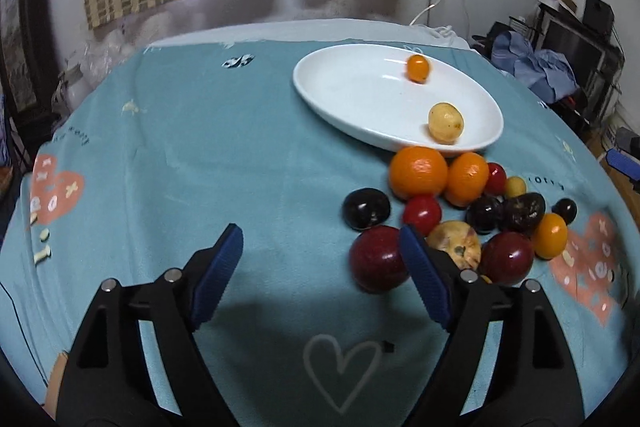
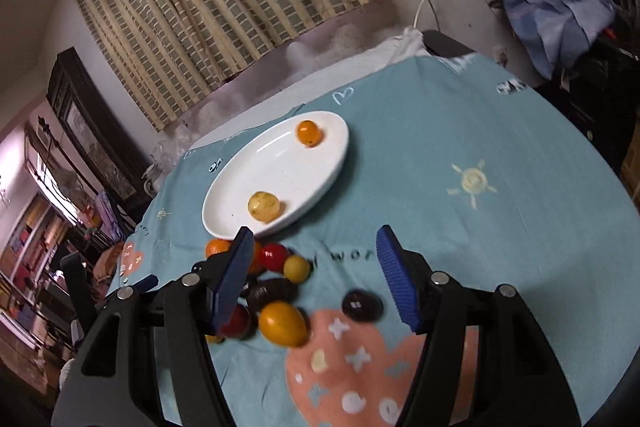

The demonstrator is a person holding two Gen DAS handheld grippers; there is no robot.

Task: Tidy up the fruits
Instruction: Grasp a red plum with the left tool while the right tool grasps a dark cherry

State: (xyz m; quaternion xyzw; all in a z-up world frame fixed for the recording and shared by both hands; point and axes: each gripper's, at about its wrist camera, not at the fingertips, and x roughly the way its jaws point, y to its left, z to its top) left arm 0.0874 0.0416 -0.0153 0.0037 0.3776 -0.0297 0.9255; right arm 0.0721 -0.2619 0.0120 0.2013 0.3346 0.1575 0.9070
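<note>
On the teal-clothed tabletop [image 1: 224,155], a small orange fruit [image 1: 418,67] and a yellow fruit [image 1: 445,121] are held in the white oval dish [image 1: 352,95]. The remaining fruit pile [image 1: 452,219] is gathered just beside its near rim. The left gripper [image 1: 320,275] and right gripper [image 2: 316,273] are seen with jaws apart, nothing gripped.

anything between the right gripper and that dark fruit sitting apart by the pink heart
Nothing visible does. The right gripper is open and empty, and the dark fruit lies alone on bare tablecloth ahead of the jaws. The nearest neighbour, an orange oval fruit, sits apart to its left.
</note>
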